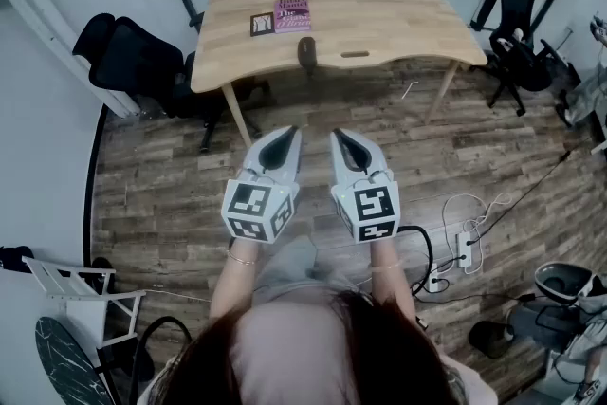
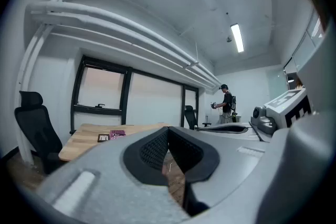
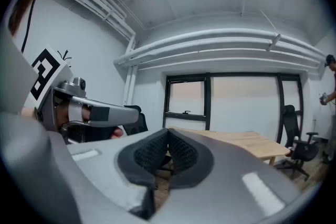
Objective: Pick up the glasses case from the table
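**Glasses case**: dark, rounded oblong. It lay at the near edge of the table, whose top was pale wood with rounded corners, just beside an oval slot.

**Book**: flat, with a pink-purple cover, on the far part of the top. A small dark-framed square lay just beside it.

**Left gripper**, **right gripper**: grey moulded shells with black mesh-textured pads. Each had its jaws closed tip to tip with nothing between them. They were held side by side over the plank floor, well apart from the case.
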Available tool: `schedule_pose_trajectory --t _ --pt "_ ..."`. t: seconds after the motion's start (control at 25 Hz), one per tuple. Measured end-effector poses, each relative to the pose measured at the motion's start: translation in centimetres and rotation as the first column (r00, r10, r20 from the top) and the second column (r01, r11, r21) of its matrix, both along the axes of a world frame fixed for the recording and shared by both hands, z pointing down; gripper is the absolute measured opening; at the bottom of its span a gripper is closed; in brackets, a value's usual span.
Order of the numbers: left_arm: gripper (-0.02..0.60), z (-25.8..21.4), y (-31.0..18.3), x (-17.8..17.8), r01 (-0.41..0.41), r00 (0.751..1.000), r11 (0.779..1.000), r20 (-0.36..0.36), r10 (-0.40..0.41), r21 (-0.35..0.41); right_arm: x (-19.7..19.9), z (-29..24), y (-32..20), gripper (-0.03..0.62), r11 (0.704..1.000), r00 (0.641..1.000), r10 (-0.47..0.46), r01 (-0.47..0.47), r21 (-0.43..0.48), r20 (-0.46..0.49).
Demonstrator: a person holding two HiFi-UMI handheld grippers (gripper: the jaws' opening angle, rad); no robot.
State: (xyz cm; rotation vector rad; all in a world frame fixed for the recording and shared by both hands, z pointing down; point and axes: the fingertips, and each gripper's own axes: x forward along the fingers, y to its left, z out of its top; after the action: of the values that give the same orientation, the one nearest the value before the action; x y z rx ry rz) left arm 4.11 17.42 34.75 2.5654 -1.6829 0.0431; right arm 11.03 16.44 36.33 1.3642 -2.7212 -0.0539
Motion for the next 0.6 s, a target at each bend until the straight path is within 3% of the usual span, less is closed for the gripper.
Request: schedule_pose_trajectory --t 0.44,0.6 --pt "0.009 0.7 -4.8 -1.2 -0.018 1.000 1.000 -0.018 0.018 0.003 -0.7 0.9 -4.7 0.003 0.998 0.995 0.012 -0.006 -0.059 0.098" --pt "0.009 0.7 -6.9 -1.8 -0.032 0.999 0.999 -0.027 0.032 0.002 -1.6 0.7 -6.7 0.003 0.998 0.996 0.014 -0.009 -0.062 0.088"
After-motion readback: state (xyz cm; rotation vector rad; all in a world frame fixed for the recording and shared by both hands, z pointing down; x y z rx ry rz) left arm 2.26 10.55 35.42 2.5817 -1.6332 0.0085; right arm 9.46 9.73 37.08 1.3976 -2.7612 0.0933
